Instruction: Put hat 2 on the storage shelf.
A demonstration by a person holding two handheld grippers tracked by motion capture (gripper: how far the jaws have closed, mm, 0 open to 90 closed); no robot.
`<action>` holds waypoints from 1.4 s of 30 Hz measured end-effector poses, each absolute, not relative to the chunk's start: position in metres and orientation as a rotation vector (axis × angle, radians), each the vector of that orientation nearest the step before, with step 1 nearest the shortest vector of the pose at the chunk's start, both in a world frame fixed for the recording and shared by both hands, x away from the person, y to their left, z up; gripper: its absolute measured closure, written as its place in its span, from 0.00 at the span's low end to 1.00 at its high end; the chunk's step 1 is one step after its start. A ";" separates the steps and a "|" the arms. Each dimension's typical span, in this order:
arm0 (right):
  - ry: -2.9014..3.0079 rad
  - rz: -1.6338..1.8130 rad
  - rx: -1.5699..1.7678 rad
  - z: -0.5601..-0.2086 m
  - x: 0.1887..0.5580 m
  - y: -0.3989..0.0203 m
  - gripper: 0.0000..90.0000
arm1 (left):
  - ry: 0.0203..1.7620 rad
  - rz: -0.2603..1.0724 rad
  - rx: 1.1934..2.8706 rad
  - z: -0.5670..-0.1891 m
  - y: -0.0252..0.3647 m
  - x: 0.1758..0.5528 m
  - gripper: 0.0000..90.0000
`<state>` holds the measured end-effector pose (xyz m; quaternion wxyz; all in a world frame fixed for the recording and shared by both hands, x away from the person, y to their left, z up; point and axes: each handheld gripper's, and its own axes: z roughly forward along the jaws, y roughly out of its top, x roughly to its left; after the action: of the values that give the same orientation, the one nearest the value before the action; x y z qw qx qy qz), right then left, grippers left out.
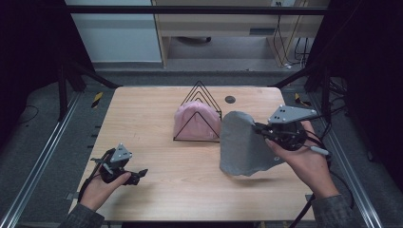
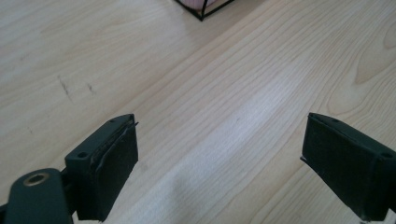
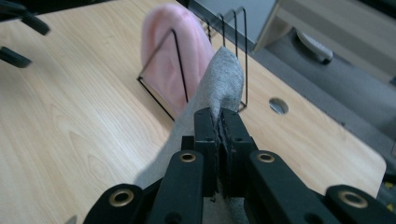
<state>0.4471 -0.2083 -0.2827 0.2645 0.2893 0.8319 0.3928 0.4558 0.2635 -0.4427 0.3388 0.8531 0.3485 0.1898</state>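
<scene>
Up off the pale wooden table (image 1: 157, 142), the right tool (image 1: 259, 128) is clamped on a grey cloth (image 1: 242, 145) hanging below it, just beside the black wire rack (image 1: 199, 102) holding a pink cloth (image 1: 195, 123). Well apart, the left tool (image 1: 140, 175) gapes, gripping nothing.

- Cloth (image 1: 242, 145): plain grey, no print.
- Second cloth (image 1: 192, 124): soft plain pink.
- Wire rack (image 1: 203, 97): thin black lines.
- Table (image 1: 157, 118): pale wood with streaked grain.
- Right gripper (image 1: 259, 128) and left gripper (image 1: 139, 175): black fingers (image 3: 205, 135), grey top plates.
</scene>
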 end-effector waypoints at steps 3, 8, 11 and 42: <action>2.250 1.070 0.714 -0.266 0.445 -0.193 0.97 | 0.842 0.472 2.221 -0.425 0.251 0.460 0.10; 2.269 1.068 0.661 -0.256 0.447 -0.176 0.97 | 0.755 0.441 2.240 -0.400 0.234 0.474 0.10; 2.275 1.077 0.630 -0.249 0.448 -0.164 0.97 | 0.733 0.442 2.247 -0.390 0.226 0.479 0.10; 2.389 1.117 0.420 -0.243 0.460 -0.053 0.97 | 0.614 0.444 2.227 -0.346 0.218 0.474 0.15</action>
<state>0.4600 -0.0533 -0.2431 0.2333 0.1527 0.8699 0.4068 0.4741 0.2184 -0.3463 0.3845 0.8739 0.2410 0.1744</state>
